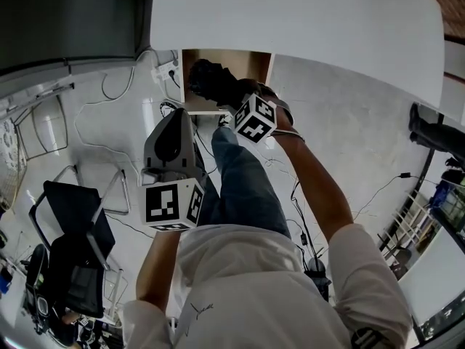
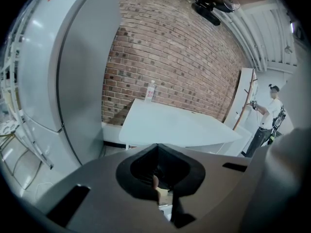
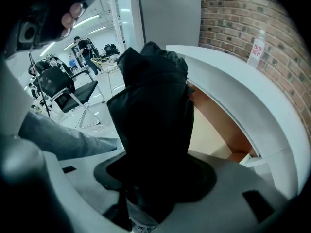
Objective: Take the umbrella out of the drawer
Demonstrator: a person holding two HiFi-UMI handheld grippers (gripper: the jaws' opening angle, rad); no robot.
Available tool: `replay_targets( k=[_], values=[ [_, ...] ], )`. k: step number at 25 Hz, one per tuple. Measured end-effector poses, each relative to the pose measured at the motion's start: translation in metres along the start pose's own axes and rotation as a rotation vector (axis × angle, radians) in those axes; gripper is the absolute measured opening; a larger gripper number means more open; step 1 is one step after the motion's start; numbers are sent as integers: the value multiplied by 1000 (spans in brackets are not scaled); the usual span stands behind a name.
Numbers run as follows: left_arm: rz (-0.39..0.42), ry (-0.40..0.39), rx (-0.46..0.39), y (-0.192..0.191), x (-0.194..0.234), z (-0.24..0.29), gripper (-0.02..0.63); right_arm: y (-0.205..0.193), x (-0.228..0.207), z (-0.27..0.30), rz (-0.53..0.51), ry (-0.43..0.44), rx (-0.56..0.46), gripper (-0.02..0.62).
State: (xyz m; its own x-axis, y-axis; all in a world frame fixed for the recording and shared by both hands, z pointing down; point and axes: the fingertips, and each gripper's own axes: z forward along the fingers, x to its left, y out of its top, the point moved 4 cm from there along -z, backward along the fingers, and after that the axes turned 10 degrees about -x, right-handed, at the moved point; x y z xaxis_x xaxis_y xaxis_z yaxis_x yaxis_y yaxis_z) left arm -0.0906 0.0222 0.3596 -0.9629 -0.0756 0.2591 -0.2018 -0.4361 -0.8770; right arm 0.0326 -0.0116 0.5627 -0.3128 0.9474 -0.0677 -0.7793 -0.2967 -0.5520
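Right gripper (image 1: 224, 93) w/ umbrella (image 3: 153, 106) over drawer (image 3: 216, 130), white table (image 3: 257, 115), brick wall (image 3: 233, 18).

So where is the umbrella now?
In the head view the umbrella is at top centre, gripped by the right gripper, at the open drawer under the white table.

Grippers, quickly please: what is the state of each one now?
Left gripper: closed, nothing between its jaws.
Right gripper: closed on the black umbrella.
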Motion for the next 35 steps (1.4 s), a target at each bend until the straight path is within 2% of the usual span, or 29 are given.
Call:
replay_targets(
  k=[7,26,35],
  values=[
    [13,-2,0,10,-5,-6,17,8,0,-23,61,-13,-33,245],
    [23,-25,-19,34,-36,-26,17,31,3,-105,67,-48,-98,245],
    [-1,-24,-50,55,-43,-38,17,51,4,-135,58,-59,-141,247]
  ],
)
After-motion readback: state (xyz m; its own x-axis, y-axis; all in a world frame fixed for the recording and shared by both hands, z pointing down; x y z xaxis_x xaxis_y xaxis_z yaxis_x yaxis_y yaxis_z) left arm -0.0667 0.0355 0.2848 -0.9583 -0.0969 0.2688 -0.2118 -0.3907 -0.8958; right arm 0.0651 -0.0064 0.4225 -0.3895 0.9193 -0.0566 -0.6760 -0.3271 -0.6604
